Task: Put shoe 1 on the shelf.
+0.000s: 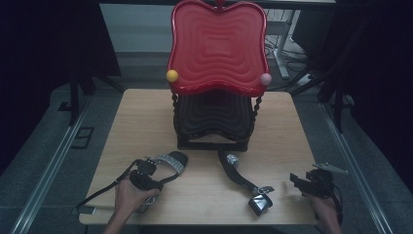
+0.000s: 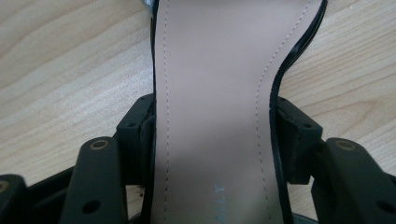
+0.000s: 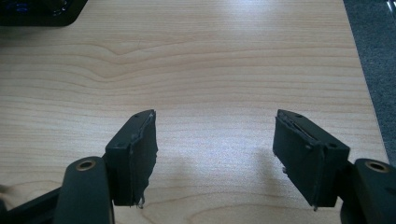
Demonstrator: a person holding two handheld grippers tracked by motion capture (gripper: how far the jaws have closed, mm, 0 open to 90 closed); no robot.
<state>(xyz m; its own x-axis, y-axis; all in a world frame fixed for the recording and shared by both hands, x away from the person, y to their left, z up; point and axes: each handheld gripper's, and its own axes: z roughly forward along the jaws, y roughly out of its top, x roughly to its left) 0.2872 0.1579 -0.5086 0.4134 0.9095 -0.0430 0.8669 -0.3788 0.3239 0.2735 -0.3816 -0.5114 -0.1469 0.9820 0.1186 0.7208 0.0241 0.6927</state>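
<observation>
The left sandal lies flat on the near-left part of the desk, its toe end pointing toward the rack. It has a tan insole with stitched edges, a black rim and a glittery strap across the front. The left claw is clenched on the sandal's narrow waist: in the left gripper view one jaw presses against each side edge of the sole, with the insole running up between them. The person's left hand holds this claw from the near edge of the desk.

The second sandal lies on its side near the desk's front centre, well apart from the first, with its heel end nearest the person.

The right claw is released, its jaws spread wide over bare wood near the right edge of the desk, grasping nothing.

A two-tier rack stands at the far centre of the desk: a red upper tray above a black lower tray.
</observation>
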